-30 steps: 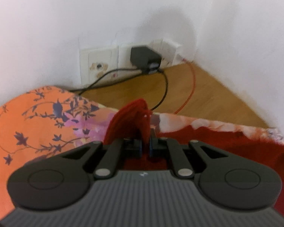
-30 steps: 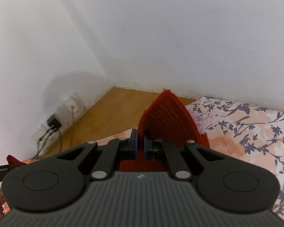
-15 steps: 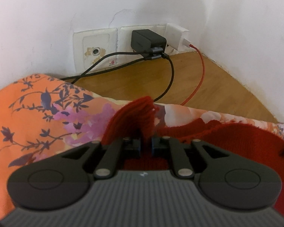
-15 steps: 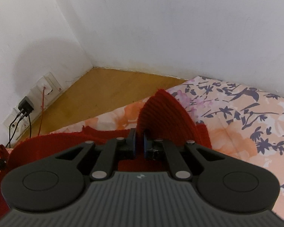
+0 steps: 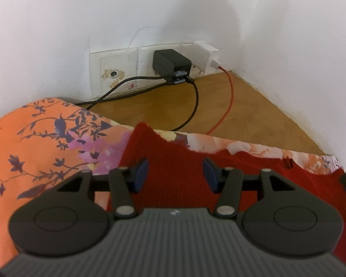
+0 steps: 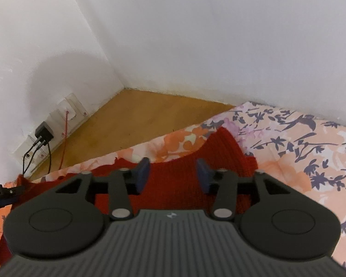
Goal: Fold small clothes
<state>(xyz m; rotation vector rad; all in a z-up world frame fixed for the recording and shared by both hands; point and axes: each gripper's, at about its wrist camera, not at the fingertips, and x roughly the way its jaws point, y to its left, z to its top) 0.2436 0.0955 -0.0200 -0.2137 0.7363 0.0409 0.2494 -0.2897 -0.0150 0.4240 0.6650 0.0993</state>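
Observation:
A red knitted garment (image 5: 173,161) lies flat on a floral orange sheet (image 5: 46,143), close to the sheet's far edge. My left gripper (image 5: 174,173) is open just above the garment's left corner, holding nothing. In the right wrist view the same garment (image 6: 219,159) lies on the sheet (image 6: 299,152), and my right gripper (image 6: 173,174) is open over its right corner, empty. The left gripper's tip (image 6: 2,192) shows at the far left of that view.
Beyond the sheet is bare wooden floor (image 5: 242,115) in a corner of white walls. Wall sockets hold a black charger (image 5: 170,63) and a white plug (image 5: 207,55), with a black cable (image 5: 193,106) and a red cable (image 5: 228,106) trailing toward the sheet.
Both grippers were shut on raised corners of the red garment. They lowered it to the sheet, opened and let go; the garment now lies flat.

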